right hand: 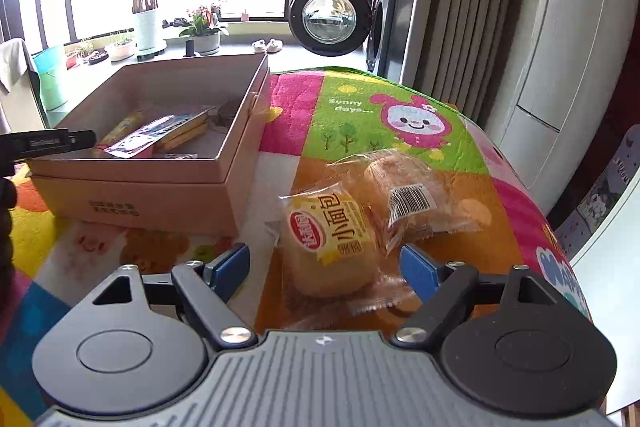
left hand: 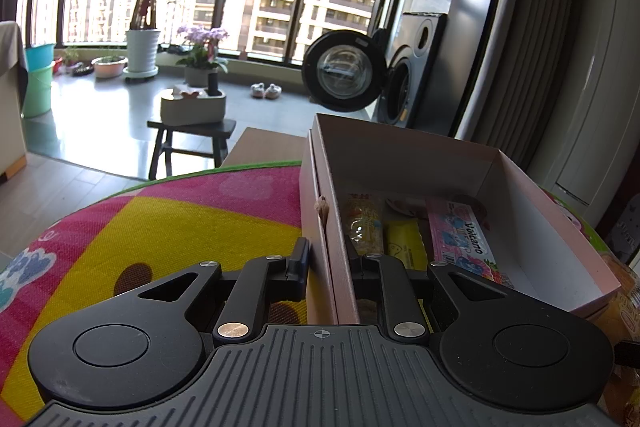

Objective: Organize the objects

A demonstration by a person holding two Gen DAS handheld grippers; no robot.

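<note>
Right hand-held gripper [right hand: 324, 269]: jaws spread wide, blue pads either side of the near bread roll [right hand: 332, 247], not touching it. This wrapped roll lies on the tabletop's coloured mat [right hand: 360, 115]; its long axis runs near to far, leaning slightly toward 11 o'clock, yellow label face up. A second wrapped roll [right hand: 416, 201] lies just beyond at 1 o'clock, barcode up, its wrapper overlapping the first; long axis runs roughly 10 to 4 o'clock. The cardboard box [right hand: 132, 199] stands at 10 o'clock, near the rolls but apart from them, open-topped, its long axis receding toward 1 o'clock in the right wrist view. Left hand-held gripper [left hand: 328, 267]: jaws closed onto the box's near left wall [left hand: 334, 267], one finger outside, one inside. Inside the box, flat snack packets lie side by side, all lengthwise with the box: a clear orange packet [left hand: 362, 223], a yellow packet [left hand: 404, 243] and a pink packet [left hand: 464, 243]. Beyond the tabletop, a washing machine [left hand: 344, 71] stands with its door open.
</note>
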